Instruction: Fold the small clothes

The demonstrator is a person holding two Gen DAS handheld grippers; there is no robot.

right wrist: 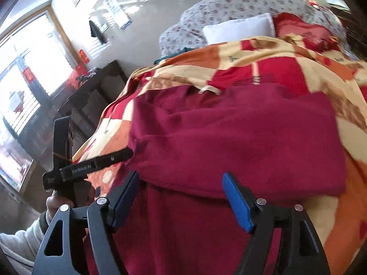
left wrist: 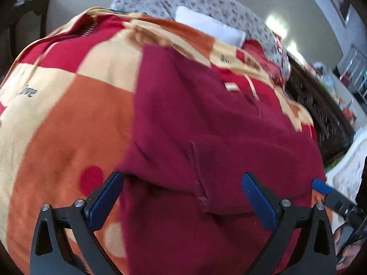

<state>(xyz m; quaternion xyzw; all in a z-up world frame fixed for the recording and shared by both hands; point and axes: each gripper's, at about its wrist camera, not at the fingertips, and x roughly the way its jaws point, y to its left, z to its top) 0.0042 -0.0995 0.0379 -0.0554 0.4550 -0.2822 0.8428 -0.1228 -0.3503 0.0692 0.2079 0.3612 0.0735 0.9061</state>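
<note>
My left gripper (left wrist: 181,183) had its blue-padded fingers spread wide apart, clamping nothing, poised over the near part of the maroon garment (left wrist: 206,126). My right gripper (right wrist: 181,183) was likewise spread wide with nothing between its pads, held over the near edge of the same garment, where an upper layer of the cloth lay folded over a lower one. In the right wrist view the left gripper's dark finger reached in from the left and met the garment's left edge. The garment lay spread on a checked blanket (left wrist: 68,114) of red, orange and cream squares that covered the bed. Beyond it I saw a white pillow (right wrist: 240,27) resting against a bundled floral quilt (right wrist: 229,2), and a dark wooden cabinet (right wrist: 96,91) by the bright window (right wrist: 34,68).
</note>
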